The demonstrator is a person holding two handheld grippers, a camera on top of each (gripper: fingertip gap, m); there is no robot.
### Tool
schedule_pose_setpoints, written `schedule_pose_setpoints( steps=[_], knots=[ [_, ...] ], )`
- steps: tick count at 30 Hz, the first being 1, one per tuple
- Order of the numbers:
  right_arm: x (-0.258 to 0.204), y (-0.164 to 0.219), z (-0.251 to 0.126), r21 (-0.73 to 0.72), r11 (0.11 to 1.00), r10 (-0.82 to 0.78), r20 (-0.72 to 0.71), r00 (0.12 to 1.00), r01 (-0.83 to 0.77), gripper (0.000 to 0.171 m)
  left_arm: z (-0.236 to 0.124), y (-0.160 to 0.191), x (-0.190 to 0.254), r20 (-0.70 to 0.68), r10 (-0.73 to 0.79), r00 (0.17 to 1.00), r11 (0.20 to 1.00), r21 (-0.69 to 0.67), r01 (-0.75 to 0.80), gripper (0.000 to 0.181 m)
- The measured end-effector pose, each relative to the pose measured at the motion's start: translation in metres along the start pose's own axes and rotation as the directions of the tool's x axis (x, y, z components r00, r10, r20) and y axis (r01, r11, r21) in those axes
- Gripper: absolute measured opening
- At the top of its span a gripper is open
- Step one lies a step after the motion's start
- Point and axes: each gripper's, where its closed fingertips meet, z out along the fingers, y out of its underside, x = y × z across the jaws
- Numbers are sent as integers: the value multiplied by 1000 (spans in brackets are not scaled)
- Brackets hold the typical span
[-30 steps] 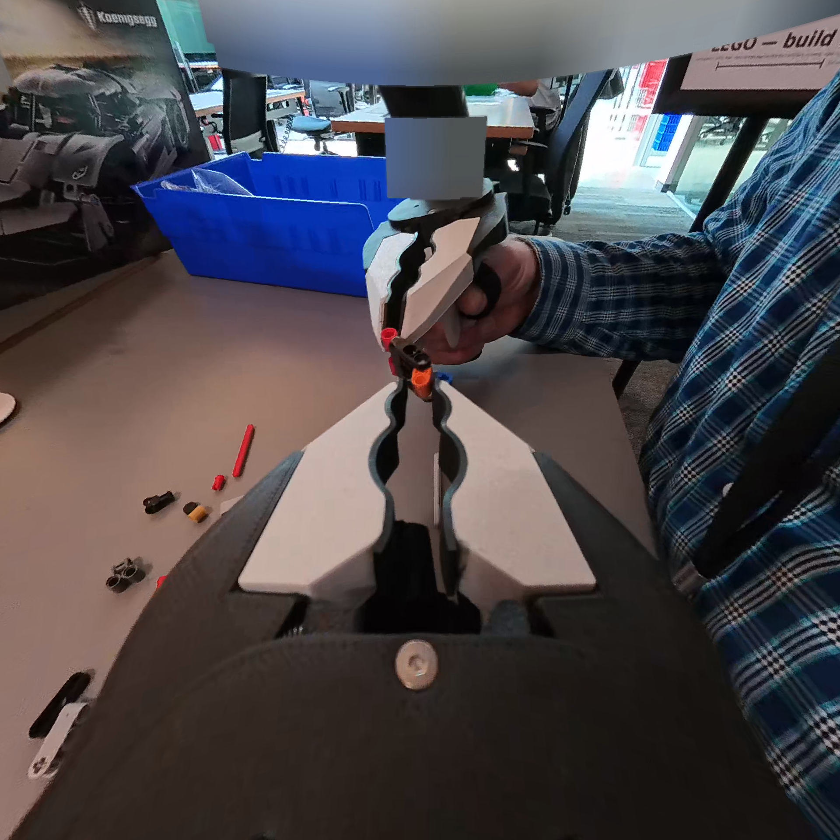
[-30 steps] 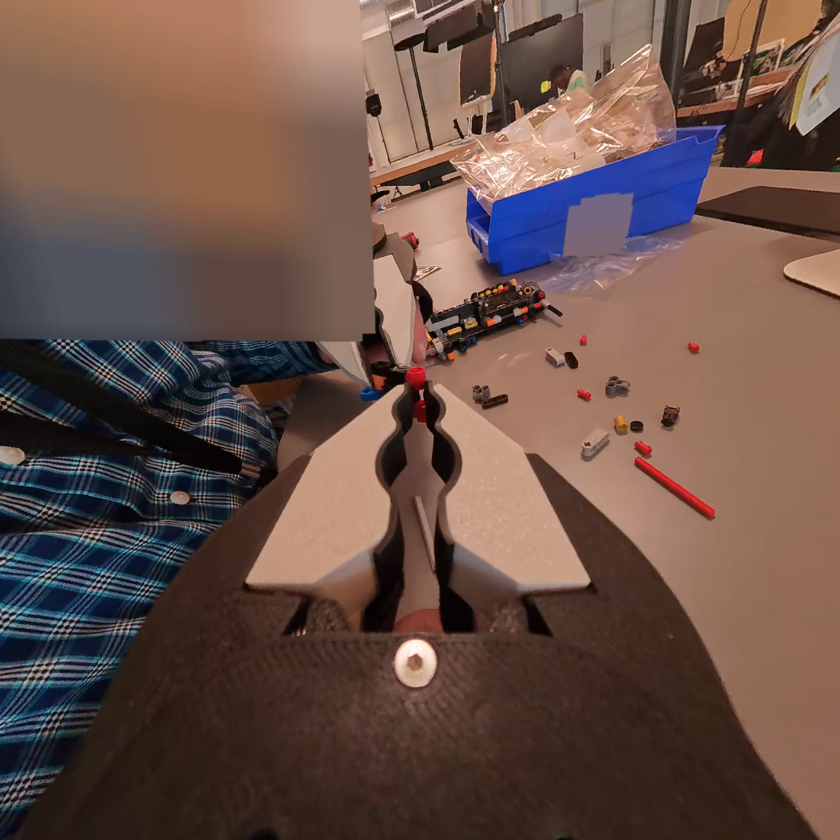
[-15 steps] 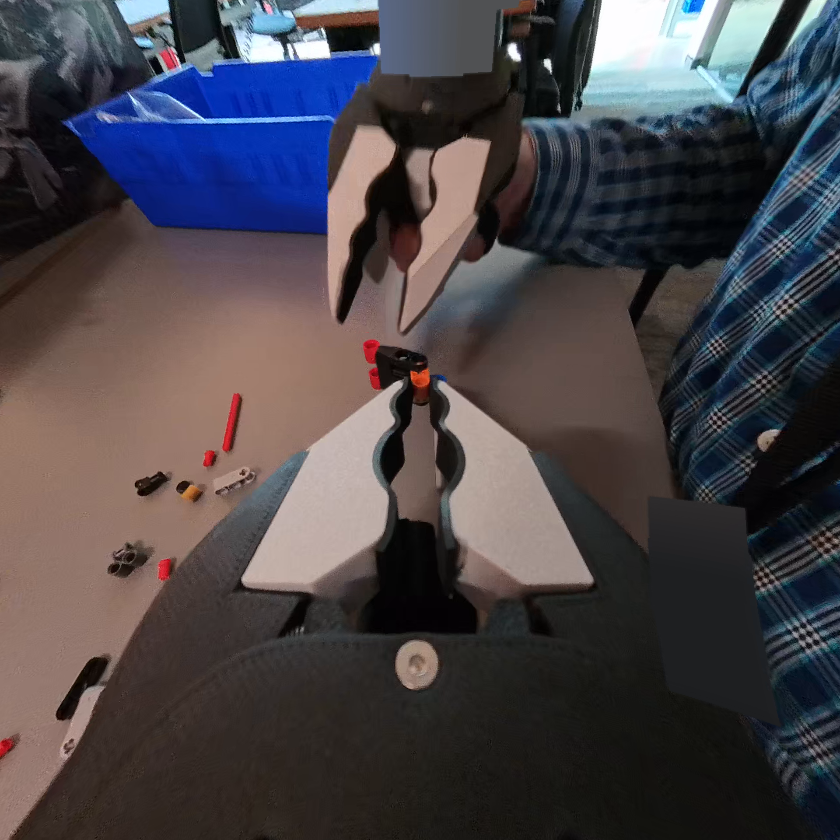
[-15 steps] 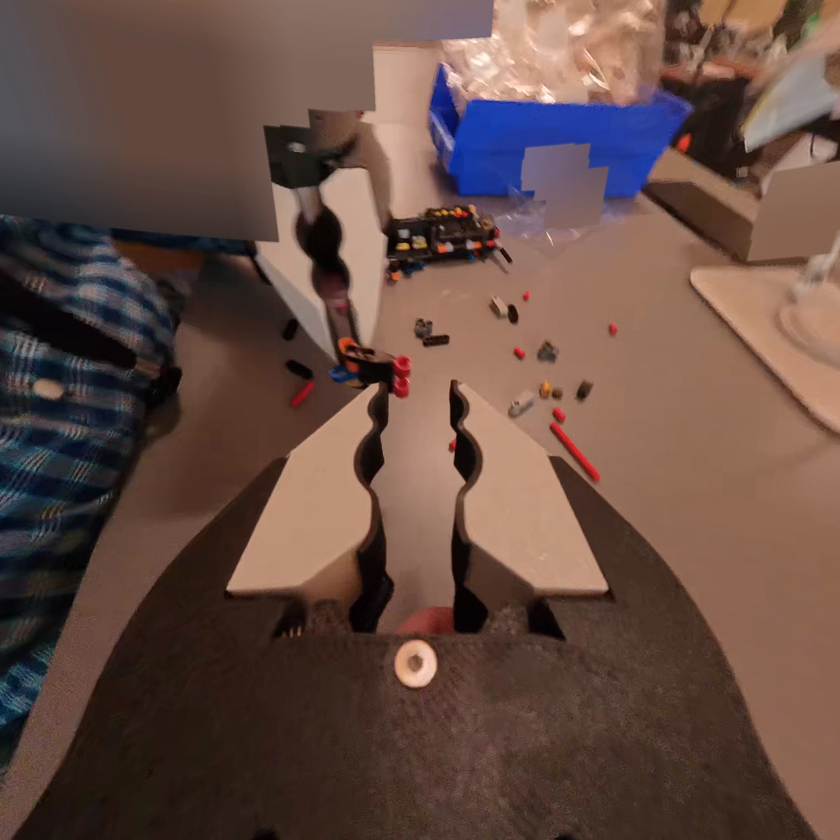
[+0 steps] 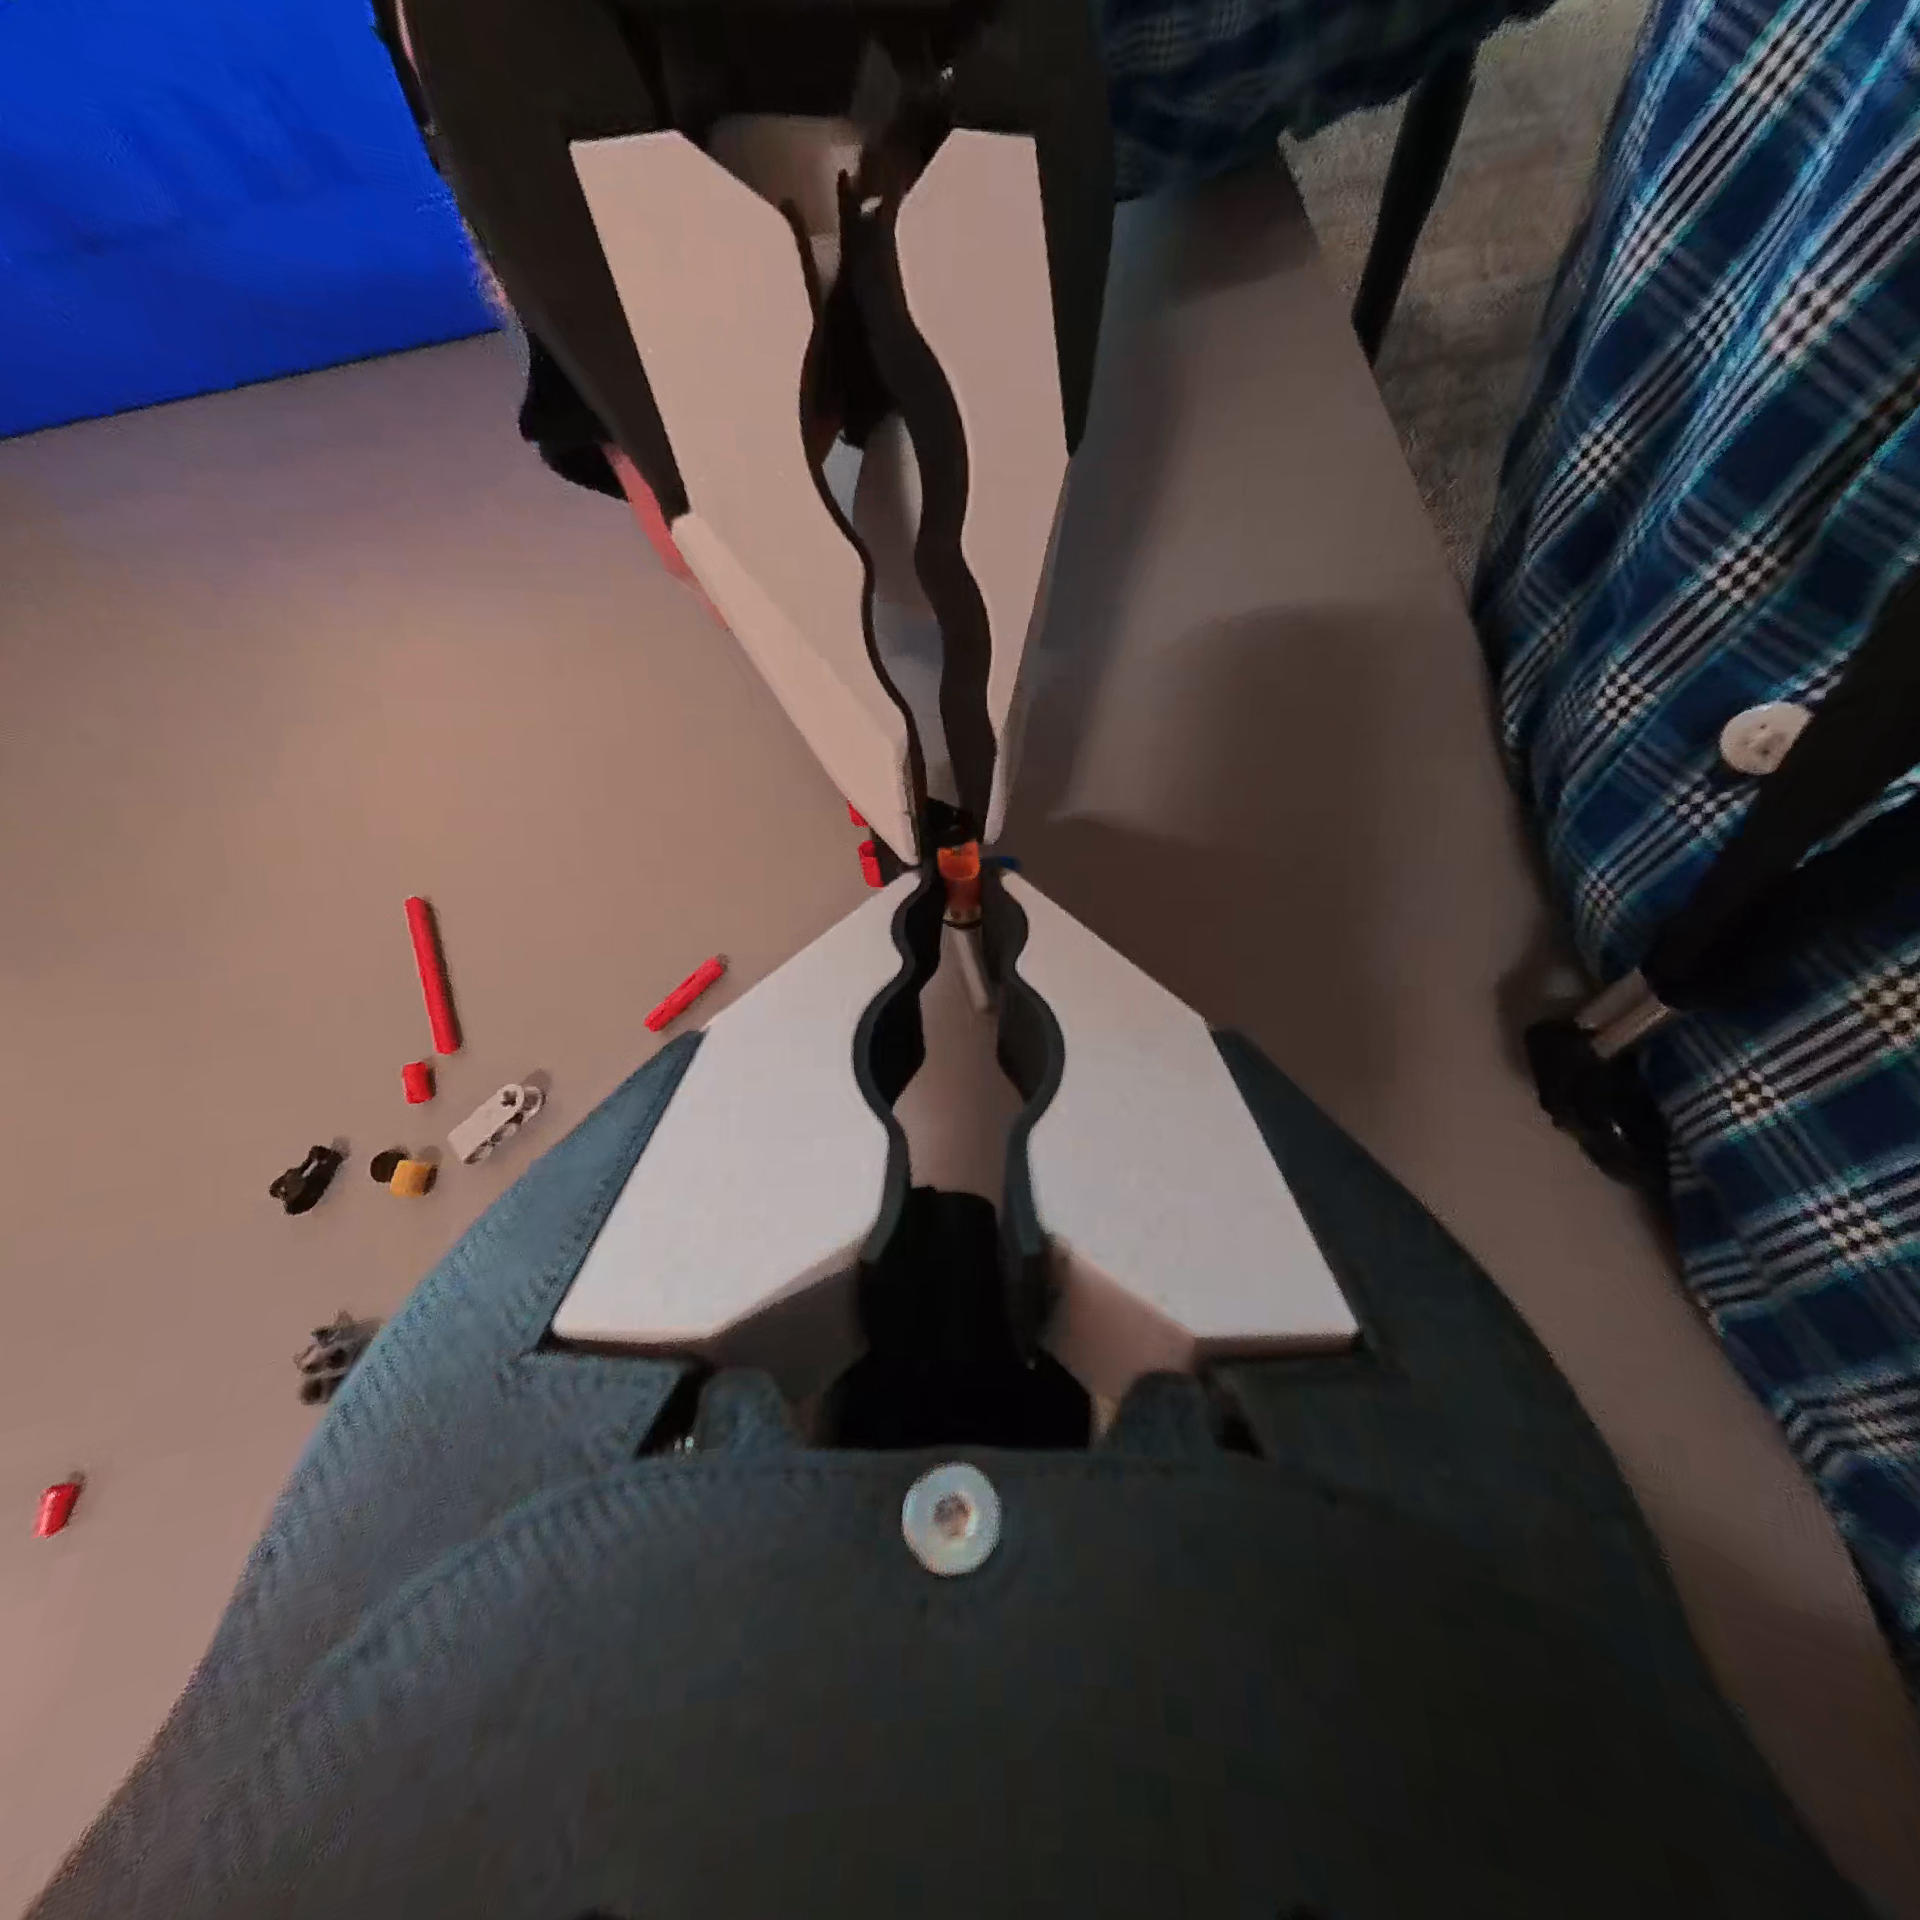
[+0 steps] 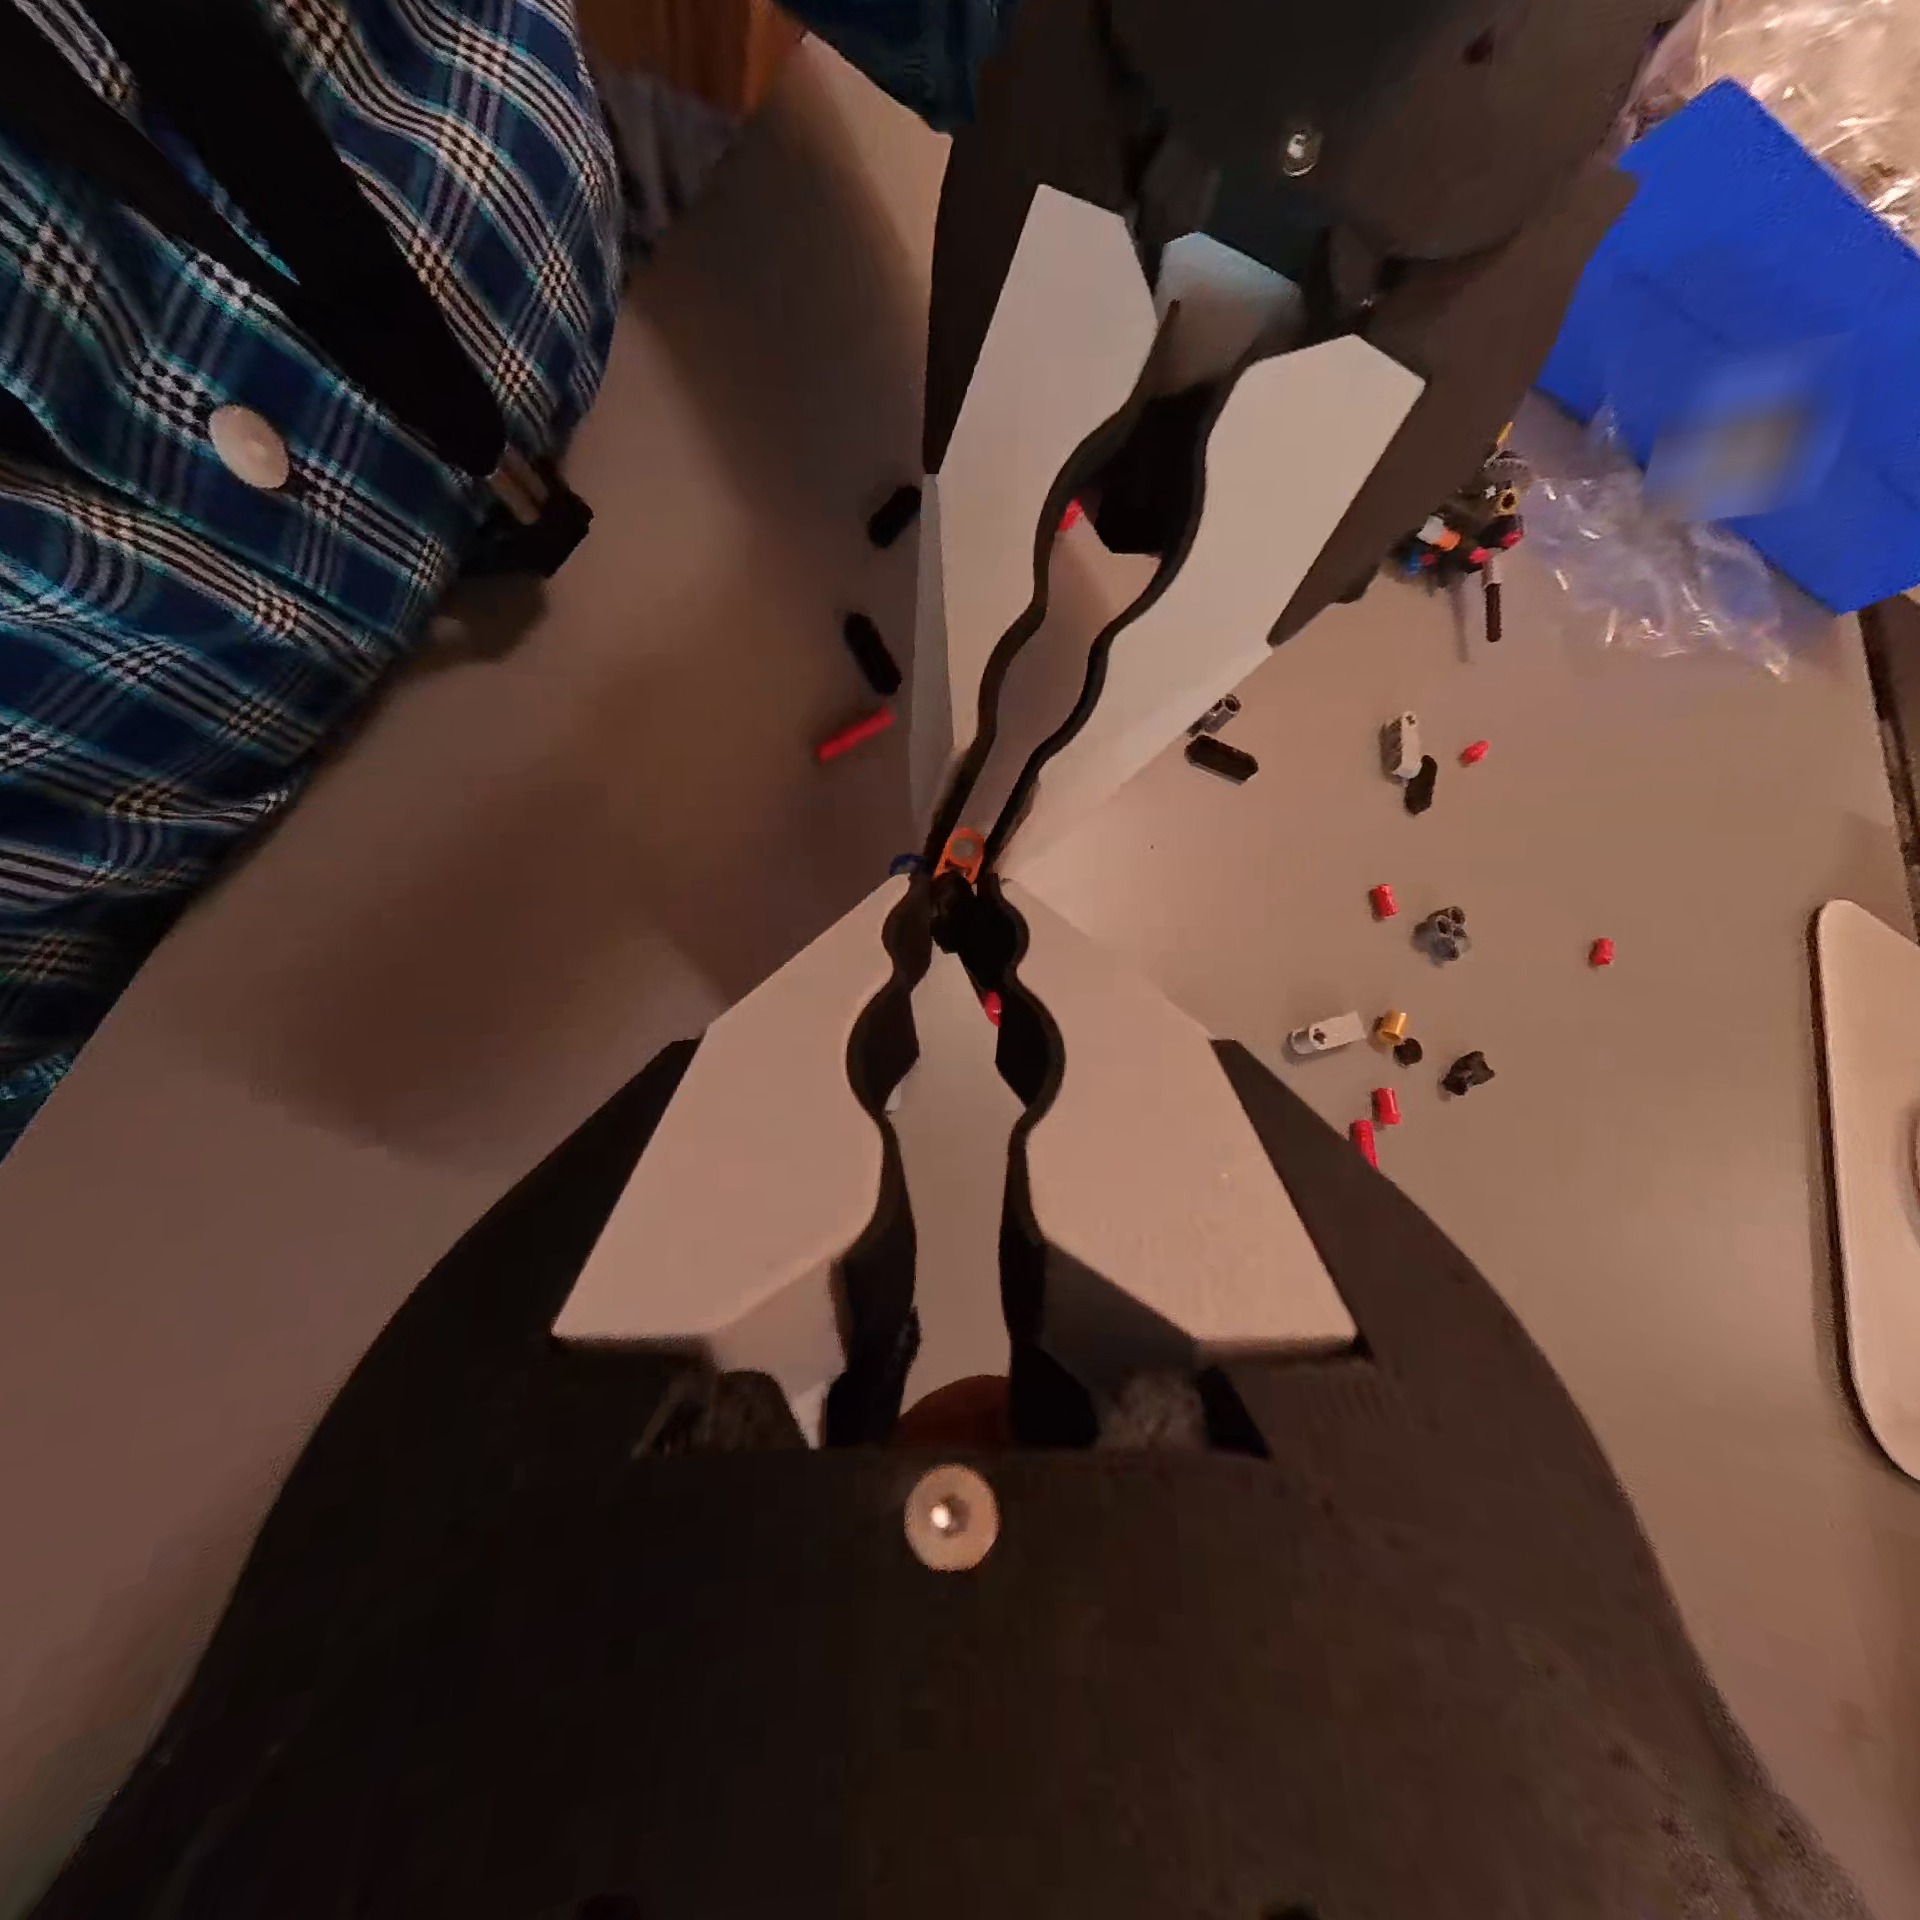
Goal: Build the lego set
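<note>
Both grippers met tip to tip above the grey table (image 5: 312,727): left gripper (image 5: 958,902) and right gripper (image 6: 948,902) each clamped the small lego assembly (image 5: 956,868).

The shirt (image 5: 1714,520) at 2 o'clock in the left wrist view has blue, white and black checks, and the bin (image 5: 208,187) at 10 o'clock is bright blue. The table (image 5: 260,675) is grey-brown, with a red stick (image 5: 431,975) and a yellow bit (image 5: 414,1176) at 9 o'clock. The tiny piece (image 5: 958,864) between the white fingers (image 5: 758,1164) looks orange, maybe with black.
</note>
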Motion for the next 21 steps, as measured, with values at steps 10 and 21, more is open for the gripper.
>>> schedule_pose_setpoints(
  steps=[10,21],
  knots=[
    [-3,3,2,67,993,97,8,995,-98,4,8,6,-2,48,32,998,999,-31,-31,8],
    [-4,11,2,90,984,154,1,988,-154,3,15,12,-2,115,148,982,985,-110,-135,7]
  ],
)
